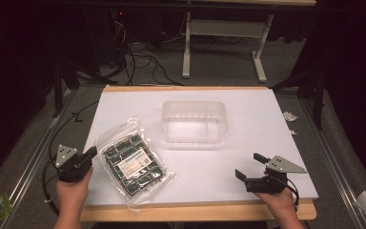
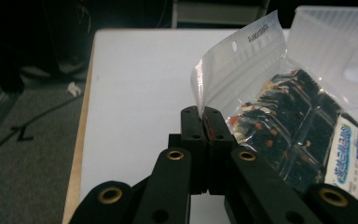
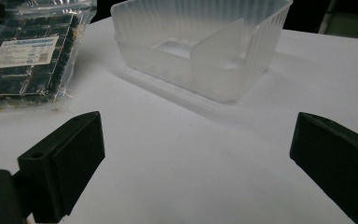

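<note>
Step in hand, by the look of it: picking up the clear bag of dark packets (image 1: 132, 163), lying near the front left corner of the desk (image 1: 248, 102). Left hand-held gripper (image 1: 91, 153) clamped tight on the bag's clear edge at the left side; seen up close in the left gripper view (image 2: 204, 112), jaws pressed together with the plastic flap pinched between and standing up above them. Right hand-held gripper (image 1: 249, 165) near the front right edge, jaws spread wide, nothing between them. Translucent tub (image 1: 194, 121) sitting toward the middle back of the desk, apart from the bag. Next move likely: lifting and carrying the bag toward the tub, minding a thin grip on slippery film and the hanging weight of the contents.
</note>
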